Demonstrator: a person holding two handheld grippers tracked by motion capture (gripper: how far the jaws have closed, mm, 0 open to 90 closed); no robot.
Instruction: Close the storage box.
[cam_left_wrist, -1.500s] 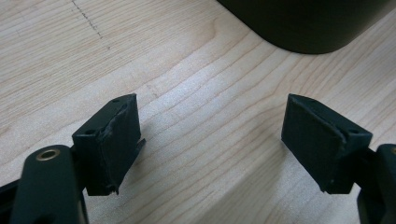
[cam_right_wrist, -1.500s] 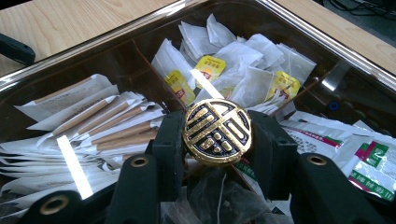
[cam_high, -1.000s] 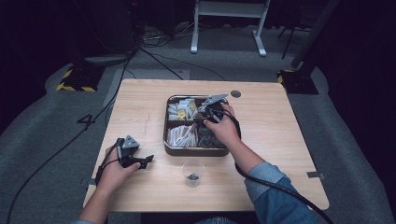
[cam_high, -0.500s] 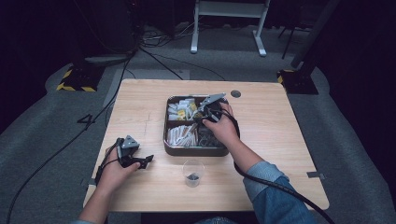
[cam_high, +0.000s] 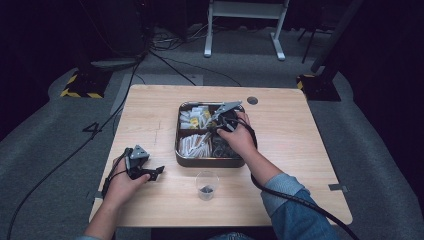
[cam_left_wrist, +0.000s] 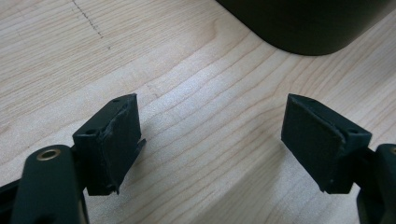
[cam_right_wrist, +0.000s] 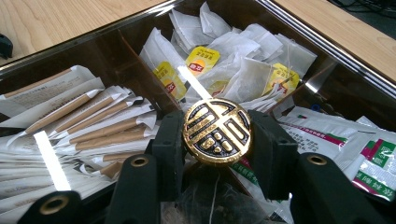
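- Where the right gripper view looks along its own jaws, we see the right claw (cam_right_wrist: 217, 154) clenched on a round gold knob (cam_right_wrist: 217, 131) with a raised black-and-gold pattern, one black pad pressed to each side of it.
- We find that knob over the middle of the compartment tray (cam_high: 182, 150), where the dividers meet, so it stands above the centre of the tray rather than in any one compartment.
- Beyond the knob we see tea bags (cam_right_wrist: 243, 70) with yellow tags in the far compartment, paper stick packets (cam_right_wrist: 84, 121) in the one to the left, and green-and-white sachets (cam_right_wrist: 369, 158) to the right.
- From the high view we see the right hand (cam_high: 240, 137) over the tray's right half, on the worktop (cam_high: 300, 130).
- We see the left claw (cam_left_wrist: 212, 144) released, jaws wide apart with only bare wood between them, low over the worktop near its left front edge and well apart from the tray.
- A small clear cup (cam_high: 207, 185) with something dark at its bottom stands just in front of the tray.
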